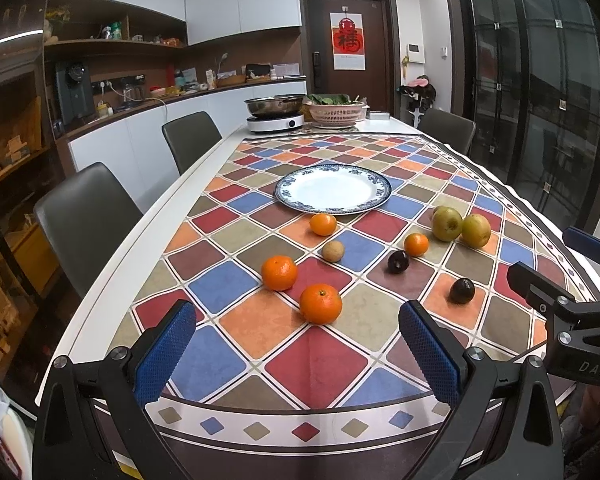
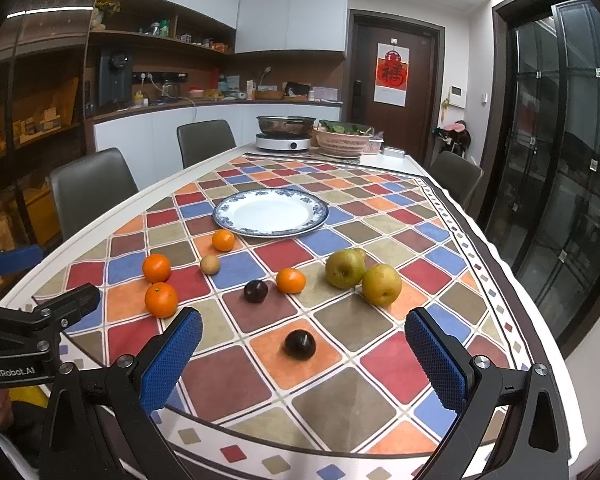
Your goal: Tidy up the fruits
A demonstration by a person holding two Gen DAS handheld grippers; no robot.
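Both hand-held grippers, left [image 1: 292, 356] and right [image 2: 304, 360], hover wide open and empty, while scattered oranges [image 1: 320, 303] and pears [image 2: 381, 284] await the bare plate [image 1: 333, 189].

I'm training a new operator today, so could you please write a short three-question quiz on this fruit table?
1. True or false: the plate already holds fruit.
2. How many oranges lie on the tablecloth?
3. Which fruit lies nearest the right gripper: A) a pear, B) a dark plum, C) the small tan fruit?

Key: 1. False, it is bare. 2. Four. 3. B.
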